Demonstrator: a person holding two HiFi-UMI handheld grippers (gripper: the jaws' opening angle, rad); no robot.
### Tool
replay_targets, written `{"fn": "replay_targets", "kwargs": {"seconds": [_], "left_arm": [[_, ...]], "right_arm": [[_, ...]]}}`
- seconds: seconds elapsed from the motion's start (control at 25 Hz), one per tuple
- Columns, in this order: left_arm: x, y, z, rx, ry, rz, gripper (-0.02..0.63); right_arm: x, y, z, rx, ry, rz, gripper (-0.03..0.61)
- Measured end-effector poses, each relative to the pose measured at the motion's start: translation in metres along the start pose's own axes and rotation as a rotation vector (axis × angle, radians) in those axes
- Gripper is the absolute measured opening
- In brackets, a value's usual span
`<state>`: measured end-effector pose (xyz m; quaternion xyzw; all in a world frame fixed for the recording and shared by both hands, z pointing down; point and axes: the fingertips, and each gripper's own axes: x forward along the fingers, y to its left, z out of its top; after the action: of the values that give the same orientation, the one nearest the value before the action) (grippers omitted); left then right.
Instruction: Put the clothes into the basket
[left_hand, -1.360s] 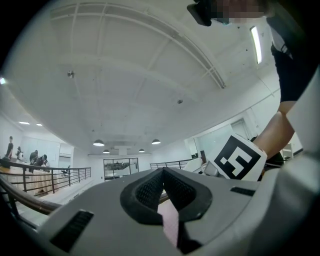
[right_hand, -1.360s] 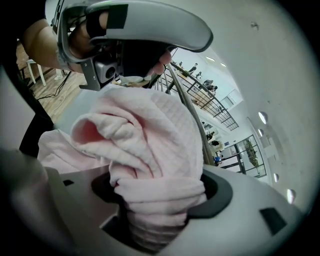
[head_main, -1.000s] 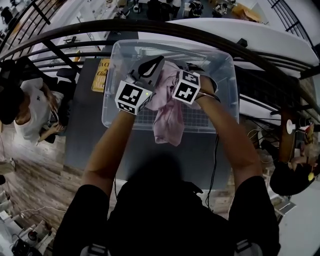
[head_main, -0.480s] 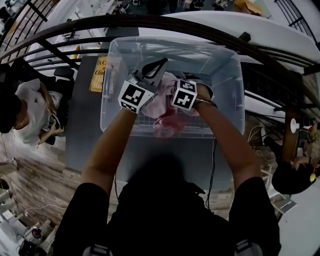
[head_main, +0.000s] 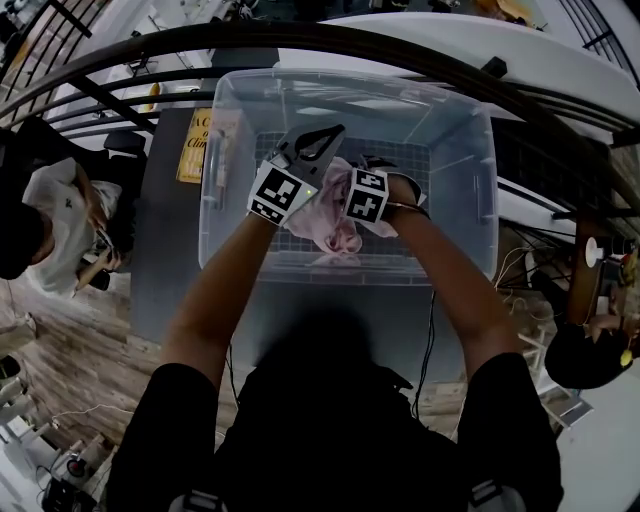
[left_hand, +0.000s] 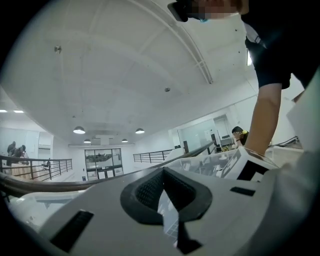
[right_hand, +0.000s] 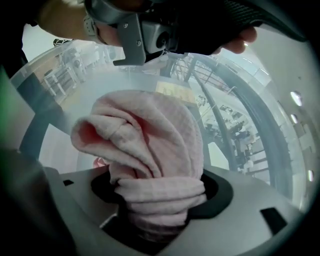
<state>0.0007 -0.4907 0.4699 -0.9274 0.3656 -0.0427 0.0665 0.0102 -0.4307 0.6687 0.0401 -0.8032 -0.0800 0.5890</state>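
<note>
R gripper (right_hand: 160, 200) is clamped on the cloth (right_hand: 150, 145). A thick pink bunch fills the gap btw its jaws, so they stand fairly wide. It points steeply down, inside the basket (head_main: 470, 150).

Cloth runs straight out ahead of the jaws, i.e. long axis along the tool's own line, toward the basket floor. Its free end folds over just beyond the tips. All of it looks w/in the walls, none over the rim. Can't tell if the low end touches the floor.

L gripper (left_hand: 165, 192) sits just beside, on R's left, pointing level over the basket. Its jaws are together w/ no cloth in them.

So R is the only tool that counts here. Next step is prob. just opening its jaws, and the cloth should drop straight ahead of the tips into the basket.
</note>
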Motion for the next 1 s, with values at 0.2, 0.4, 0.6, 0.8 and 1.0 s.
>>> {"fn": "replay_targets", "kwargs": {"seconds": [0.2, 0.4, 0.6, 0.8, 1.0], "left_arm": [[0.008, 0.003, -0.014, -0.008, 0.014, -0.006, 0.003], [0.013, 0.000, -0.024, 0.005, 0.034, -0.031, 0.002], [0.015, 0.003, -0.030, 0.002, 0.041, -0.033, 0.003], [0.015, 0.003, -0.035, -0.005, 0.044, -0.034, 0.003], [0.015, 0.001, -0.034, -0.003, 0.042, -0.036, 0.003]], "right_arm": [[0.023, 0.007, -0.005, -0.010, 0.001, 0.031, 0.352], [0.039, 0.015, -0.009, -0.007, -0.008, 0.061, 0.364], [0.048, 0.017, -0.011, 0.002, -0.011, 0.096, 0.365], [0.055, 0.020, -0.014, 0.012, -0.008, 0.121, 0.378], [0.060, 0.027, -0.020, 0.011, 0.011, 0.150, 0.408]]}}
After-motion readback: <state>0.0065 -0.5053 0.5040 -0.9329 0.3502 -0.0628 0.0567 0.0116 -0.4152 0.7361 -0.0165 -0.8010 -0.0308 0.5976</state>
